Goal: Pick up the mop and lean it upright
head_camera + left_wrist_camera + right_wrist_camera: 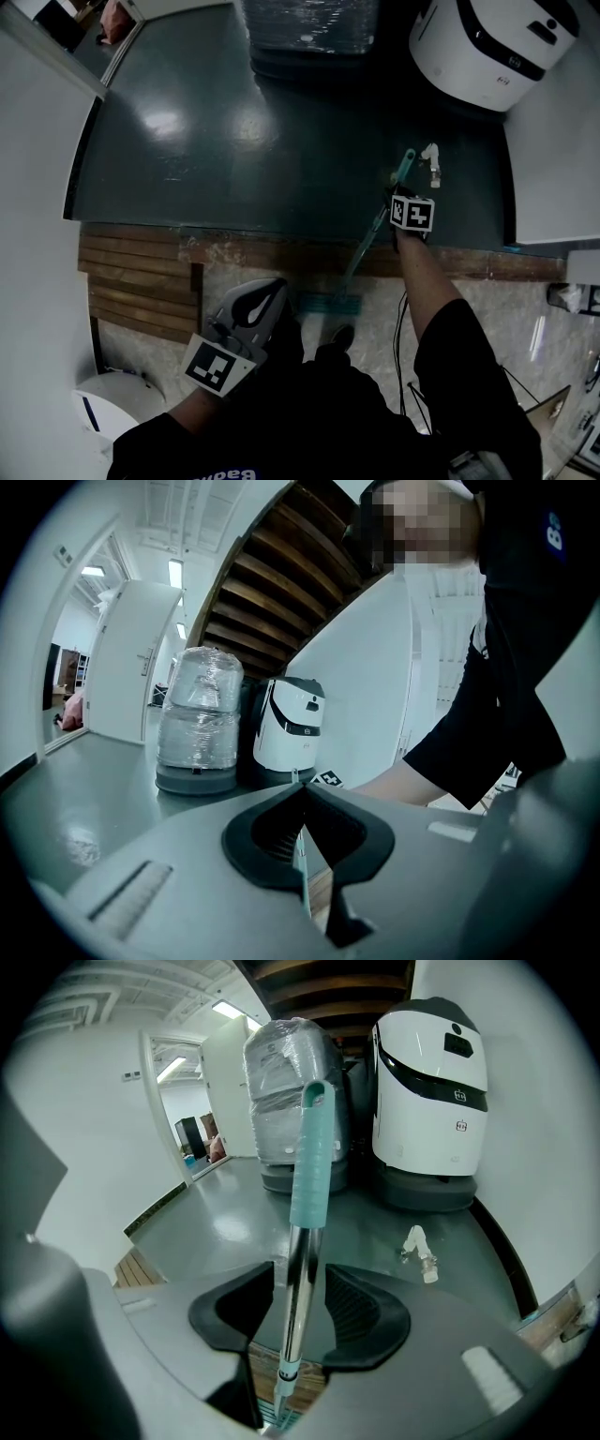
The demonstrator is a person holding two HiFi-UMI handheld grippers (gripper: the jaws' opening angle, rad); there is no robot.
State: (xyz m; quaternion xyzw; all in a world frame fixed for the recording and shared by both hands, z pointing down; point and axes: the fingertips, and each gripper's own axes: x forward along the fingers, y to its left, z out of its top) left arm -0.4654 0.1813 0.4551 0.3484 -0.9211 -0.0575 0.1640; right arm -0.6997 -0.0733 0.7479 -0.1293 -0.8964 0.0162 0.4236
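Glossy grey floor; mop apparently clamped in right gripper.

The head view is dim and curved at its edges, with pale ceiling-light glare on the green floor left of the shrink-wrapped machine, whereas both gripper views are brighter and fisheye-bent inside black corners, with ceiling strip lights left of that machine glinting down the metal pole of the mop.

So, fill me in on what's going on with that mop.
The person's right gripper is closed on the metal shaft of the teal-gripped mop, holding it tilted with its flat teal head low by the pale floor tiles. The left gripper is shut and empty. The mop is not leaning against anything yet.
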